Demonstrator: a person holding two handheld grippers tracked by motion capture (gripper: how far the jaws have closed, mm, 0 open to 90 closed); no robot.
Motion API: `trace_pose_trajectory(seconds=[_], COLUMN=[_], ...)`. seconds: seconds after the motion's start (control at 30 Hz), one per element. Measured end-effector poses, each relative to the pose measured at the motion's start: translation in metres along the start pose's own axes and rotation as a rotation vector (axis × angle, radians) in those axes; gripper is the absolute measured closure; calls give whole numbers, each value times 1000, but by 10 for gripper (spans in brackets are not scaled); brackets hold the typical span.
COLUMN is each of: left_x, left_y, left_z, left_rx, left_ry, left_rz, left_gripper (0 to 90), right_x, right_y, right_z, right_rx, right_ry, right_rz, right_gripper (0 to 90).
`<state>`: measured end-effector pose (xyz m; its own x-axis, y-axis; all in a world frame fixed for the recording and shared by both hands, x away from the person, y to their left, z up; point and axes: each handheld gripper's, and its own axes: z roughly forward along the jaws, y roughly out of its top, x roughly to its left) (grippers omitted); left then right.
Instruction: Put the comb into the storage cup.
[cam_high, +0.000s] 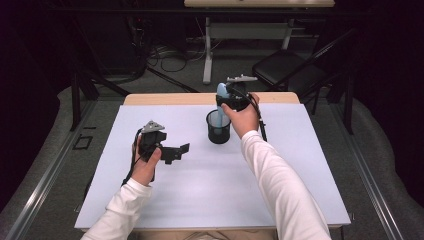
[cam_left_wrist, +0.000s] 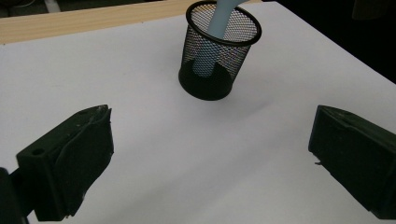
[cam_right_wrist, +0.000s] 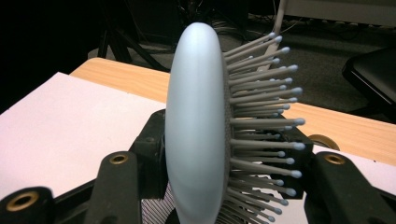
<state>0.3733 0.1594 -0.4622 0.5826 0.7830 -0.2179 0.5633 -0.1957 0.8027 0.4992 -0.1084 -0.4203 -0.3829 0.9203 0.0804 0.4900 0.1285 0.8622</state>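
While clamped in right tool (cam_right_wrist: 224, 196), hairbrush (cam_right_wrist: 196, 121), handle inside mesh cup (cam_high: 218, 127)

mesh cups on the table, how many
1. The black mesh cup stands near the middle of the white table, toward its far edge, below the right gripper, with the light blue hairbrush handle down inside it.

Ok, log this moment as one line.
right claw: shut on brush | brush: handle in cup, head above | left claw: open, empty | cup: upright on table

Pale blue hairbrush (cam_right_wrist: 196, 121), black mesh cup (cam_left_wrist: 219, 51), white table sheet (cam_high: 200, 190), black tongs (cam_left_wrist: 210, 154)
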Motion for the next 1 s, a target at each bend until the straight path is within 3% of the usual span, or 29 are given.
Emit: trace_pose_trajectory(seconds=[1.0], left_x=[0], left_y=[0], left_z=[1], left_rx=[1], left_ry=[-2], left_rz=[7], left_gripper=[1], right_x=[2], right_y=[-3], right_z=[2], right_rx=[13], right_ry=[27], right_rz=[-29], right_gripper=[462])
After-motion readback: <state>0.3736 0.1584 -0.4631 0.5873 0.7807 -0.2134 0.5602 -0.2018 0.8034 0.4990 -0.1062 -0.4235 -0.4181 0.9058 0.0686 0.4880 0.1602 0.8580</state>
